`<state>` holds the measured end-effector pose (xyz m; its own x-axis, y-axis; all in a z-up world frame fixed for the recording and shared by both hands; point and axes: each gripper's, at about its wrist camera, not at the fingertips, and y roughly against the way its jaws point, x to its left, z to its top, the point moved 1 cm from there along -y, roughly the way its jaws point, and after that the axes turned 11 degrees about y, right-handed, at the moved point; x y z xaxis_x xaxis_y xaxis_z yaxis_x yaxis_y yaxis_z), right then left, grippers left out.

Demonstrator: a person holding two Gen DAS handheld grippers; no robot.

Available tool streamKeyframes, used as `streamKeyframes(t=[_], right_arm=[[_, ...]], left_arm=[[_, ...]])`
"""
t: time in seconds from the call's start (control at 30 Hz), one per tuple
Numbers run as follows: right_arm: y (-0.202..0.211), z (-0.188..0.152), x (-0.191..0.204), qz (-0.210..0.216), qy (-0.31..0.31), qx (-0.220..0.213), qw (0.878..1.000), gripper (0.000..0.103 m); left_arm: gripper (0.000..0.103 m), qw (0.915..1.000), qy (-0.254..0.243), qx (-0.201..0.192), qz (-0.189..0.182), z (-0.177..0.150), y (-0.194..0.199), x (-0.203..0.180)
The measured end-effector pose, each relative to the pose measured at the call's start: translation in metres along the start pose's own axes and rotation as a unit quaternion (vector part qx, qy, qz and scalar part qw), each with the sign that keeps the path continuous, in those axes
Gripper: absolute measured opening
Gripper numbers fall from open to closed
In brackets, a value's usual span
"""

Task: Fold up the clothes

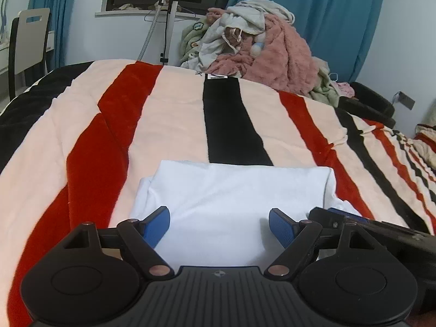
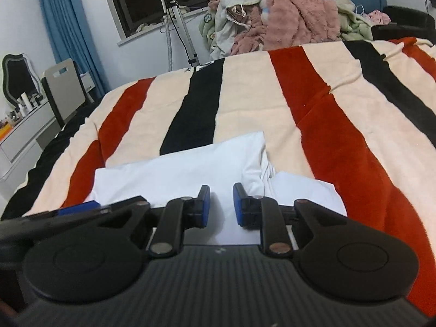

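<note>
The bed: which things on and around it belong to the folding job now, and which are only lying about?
Job: white garment, left gripper, right gripper.
Lying about: striped blanket, clothes pile, chair, curtains.

My left gripper (image 1: 219, 224), jaws wide apart, above a folded white garment (image 1: 231, 190) on my striped blanket (image 1: 169, 114).

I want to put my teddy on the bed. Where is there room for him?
Lots of bare striped blanket lies beyond the folded white garment, up to the far edge, and along both sides of it. It is crowded at the back, where the clothes pile is heaped, and near the front, where both tongs hang over the garment.
</note>
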<state>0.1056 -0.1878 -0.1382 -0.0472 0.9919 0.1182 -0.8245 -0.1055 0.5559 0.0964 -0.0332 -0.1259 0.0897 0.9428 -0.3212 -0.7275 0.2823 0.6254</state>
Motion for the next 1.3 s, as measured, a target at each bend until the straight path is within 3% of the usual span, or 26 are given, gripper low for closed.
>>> streamKeyframes(t=[0.2, 0.33, 0.6, 0.67, 0.77, 0.87, 0.93, 1.03, 1.1, 1.17, 1.23, 1.27, 1.3], right_arm=[[0.053, -0.013, 0.016, 0.010, 0.019, -0.019, 1.000, 0.024], [0.081, -0.029, 0.030, 0.006, 0.039, -0.022, 0.999, 0.024], [0.068, -0.053, 0.038, -0.005, 0.058, 0.027, 0.998, 0.024], [0.069, -0.054, 0.038, -0.006, 0.058, 0.027, 0.998, 0.023], [0.069, -0.055, 0.036, -0.003, 0.044, 0.026, 0.999, 0.023], [0.070, -0.054, 0.030, 0.005, 0.018, 0.025, 1.000, 0.024], [0.071, -0.053, 0.028, 0.007, 0.012, 0.025, 1.000, 0.024], [0.071, -0.052, 0.031, 0.003, 0.017, 0.025, 1.000, 0.024], [0.070, -0.052, 0.033, 0.000, 0.020, 0.025, 0.999, 0.024], [0.070, -0.052, 0.033, -0.002, 0.018, 0.026, 1.000, 0.024], [0.070, -0.051, 0.033, -0.002, 0.016, 0.026, 1.000, 0.024], [0.070, -0.051, 0.032, -0.002, 0.014, 0.026, 1.000, 0.024], [0.071, -0.051, 0.031, -0.001, 0.008, 0.026, 1.000, 0.024]], left_arm=[[0.079, 0.9999, -0.003, 0.012, -0.001, -0.013, 0.049, 0.004], [0.079, 0.9993, -0.012, 0.031, 0.018, -0.033, 0.068, 0.009], [0.079, 0.9981, -0.029, 0.038, 0.039, -0.047, 0.074, 0.003], [0.079, 0.9988, -0.006, 0.037, 0.031, -0.046, 0.081, 0.006], [0.081, 0.9953, 0.088, 0.040, -0.012, -0.037, 0.100, 0.021], [0.083, 0.9783, 0.187, 0.048, -0.076, -0.036, 0.125, 0.044], [0.084, 0.9577, 0.248, 0.066, -0.131, -0.043, 0.134, 0.060], [0.085, 0.9315, 0.307, 0.111, -0.160, -0.056, 0.119, 0.077], [0.085, 0.9081, 0.354, 0.144, -0.172, -0.065, 0.097, 0.089], [0.084, 0.8782, 0.416, 0.168, -0.166, -0.073, 0.073, 0.103], [0.082, 0.8588, 0.458, 0.158, -0.166, -0.079, 0.062, 0.112], [0.075, 0.8511, 0.474, 0.152, -0.166, -0.080, 0.058, 0.116], [0.069, 0.8538, 0.473, 0.142, -0.165, -0.078, 0.059, 0.117]])
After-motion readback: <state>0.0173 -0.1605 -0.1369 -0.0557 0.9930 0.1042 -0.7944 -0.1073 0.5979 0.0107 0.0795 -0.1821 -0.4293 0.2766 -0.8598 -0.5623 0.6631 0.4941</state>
